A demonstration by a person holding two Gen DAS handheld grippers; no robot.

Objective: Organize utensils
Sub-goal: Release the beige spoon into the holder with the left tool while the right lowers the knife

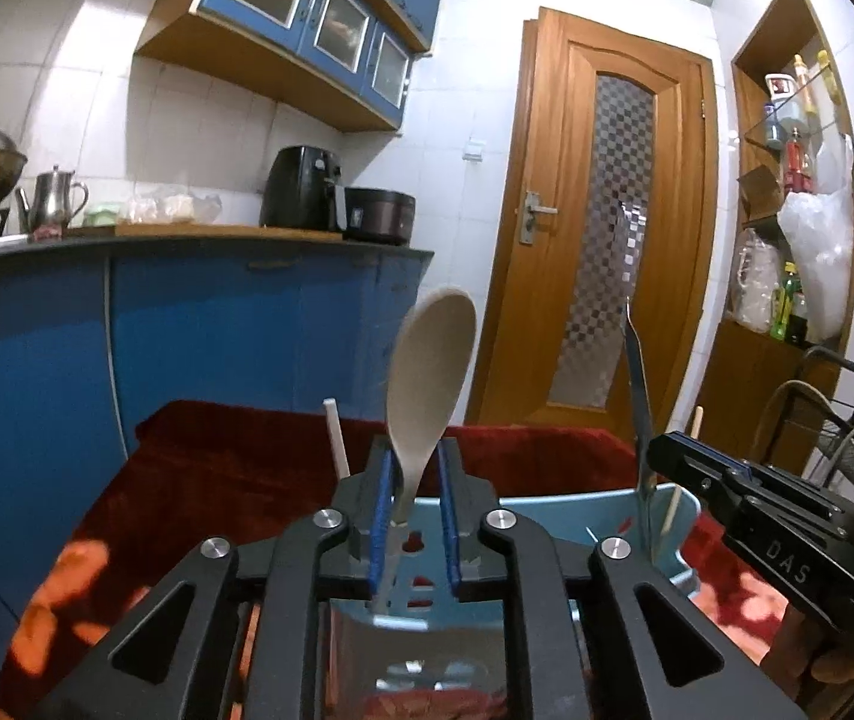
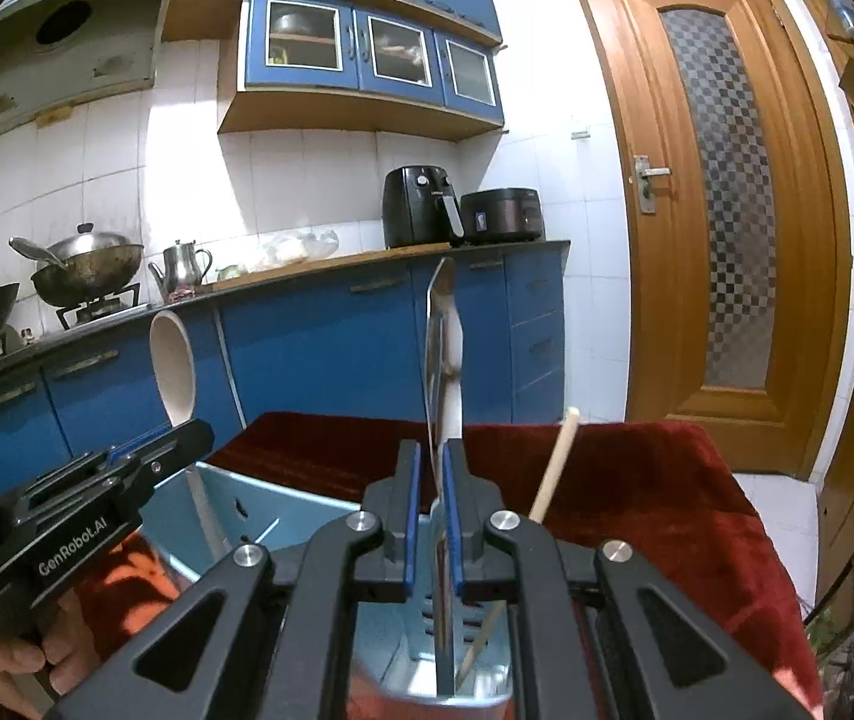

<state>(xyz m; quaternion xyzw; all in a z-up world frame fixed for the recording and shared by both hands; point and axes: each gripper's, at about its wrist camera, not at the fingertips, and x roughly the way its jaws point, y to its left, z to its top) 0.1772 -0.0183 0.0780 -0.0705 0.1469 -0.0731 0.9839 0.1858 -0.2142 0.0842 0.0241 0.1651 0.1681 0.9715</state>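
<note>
Left gripper (image 1: 414, 516): released around wooden spoon (image 1: 427, 372), centre frame, standing in blue holder (image 1: 577, 516); may topple. Right gripper (image 2: 431, 516): clenched on knife (image 2: 442, 360); could snag the rim.

The left gripper (image 1: 416, 501) has its fingers (image 1: 383, 516) around a wooden spoon (image 1: 427, 372). The spoon stands up in a blue holder (image 1: 601, 516). The right gripper (image 1: 667, 450) grips a metal knife (image 1: 640, 396) beside it.

I see a wooden door (image 2: 721, 210) ahead-right of the tool, blue wall cabinets (image 2: 366, 48) above, and an air fryer (image 2: 420, 207) beside a steel kettle (image 2: 183, 267) on the far surface (image 2: 306, 267).
</note>
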